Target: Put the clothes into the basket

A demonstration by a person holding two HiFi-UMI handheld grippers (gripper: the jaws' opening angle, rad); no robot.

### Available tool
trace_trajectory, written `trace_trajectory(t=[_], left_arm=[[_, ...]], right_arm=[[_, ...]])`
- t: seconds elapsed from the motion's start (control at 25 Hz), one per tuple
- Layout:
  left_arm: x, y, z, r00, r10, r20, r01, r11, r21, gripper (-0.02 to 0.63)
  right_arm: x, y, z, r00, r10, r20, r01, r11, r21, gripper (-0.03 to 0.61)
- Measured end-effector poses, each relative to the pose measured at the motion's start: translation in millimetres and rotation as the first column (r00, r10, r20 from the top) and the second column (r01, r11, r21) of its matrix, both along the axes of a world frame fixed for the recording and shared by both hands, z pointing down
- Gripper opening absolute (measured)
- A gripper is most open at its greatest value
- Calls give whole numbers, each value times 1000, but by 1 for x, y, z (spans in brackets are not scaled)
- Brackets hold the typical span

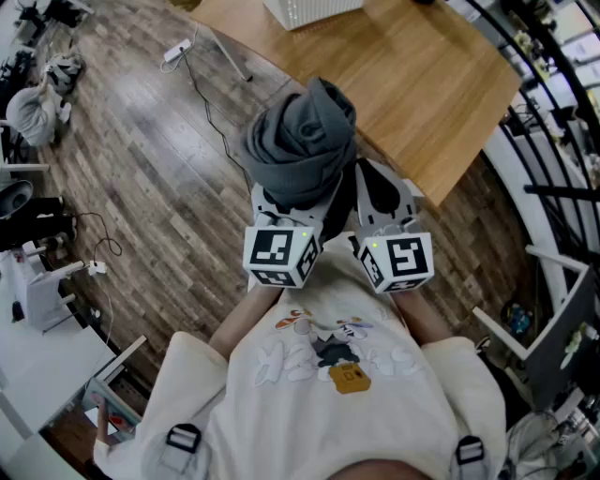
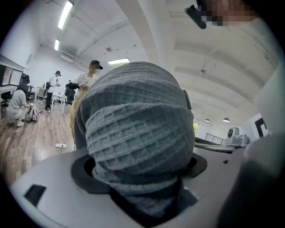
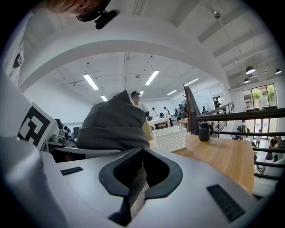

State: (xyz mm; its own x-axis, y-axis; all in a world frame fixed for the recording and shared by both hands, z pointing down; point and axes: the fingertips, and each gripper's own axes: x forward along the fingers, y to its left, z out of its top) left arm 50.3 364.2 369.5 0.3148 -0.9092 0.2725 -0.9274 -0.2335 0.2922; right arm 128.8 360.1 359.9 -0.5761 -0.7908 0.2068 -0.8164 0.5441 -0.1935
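Left gripper (image 1: 286, 208) clasps the bundled cloth (image 1: 302, 141), raised short of the table (image 1: 422, 84); right gripper (image 1: 380, 199) seems pinched on a thin fold; the loose bundle could slip out before reaching the basket (image 1: 309, 9)

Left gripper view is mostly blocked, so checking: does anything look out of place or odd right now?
The grey garment is wadded into a bulky ball in the left gripper, filling that gripper's view. Nothing looks spilled or damaged.
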Motion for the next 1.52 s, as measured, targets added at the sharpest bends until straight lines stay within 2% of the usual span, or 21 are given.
trace_trajectory(t=[0.36,0.8,1.04,1.2,1.52], left_arm=[[-14,-2,10,1000,-4,3,4,1000,-29,414],[-33,-9,13,999,19,-31,-21,998,-64,414],[-73,-31,9,997,41,-65,-46,996,-73,414],[-81,-44,11,994,83,-77,-90,992,-90,414],[-130,-65,13,987,129,-93,-139,984,-108,414]], right_arm=[[-21,-2,7,999,-34,-4,34,999,-25,31],[-39,-16,9,999,-19,39,22,998,-61,32],[-78,-37,1,999,15,42,-12,998,-61,32],[-85,-52,1,998,56,32,-53,995,-84,32],[-137,-74,2,997,75,14,-73,992,-99,32]])
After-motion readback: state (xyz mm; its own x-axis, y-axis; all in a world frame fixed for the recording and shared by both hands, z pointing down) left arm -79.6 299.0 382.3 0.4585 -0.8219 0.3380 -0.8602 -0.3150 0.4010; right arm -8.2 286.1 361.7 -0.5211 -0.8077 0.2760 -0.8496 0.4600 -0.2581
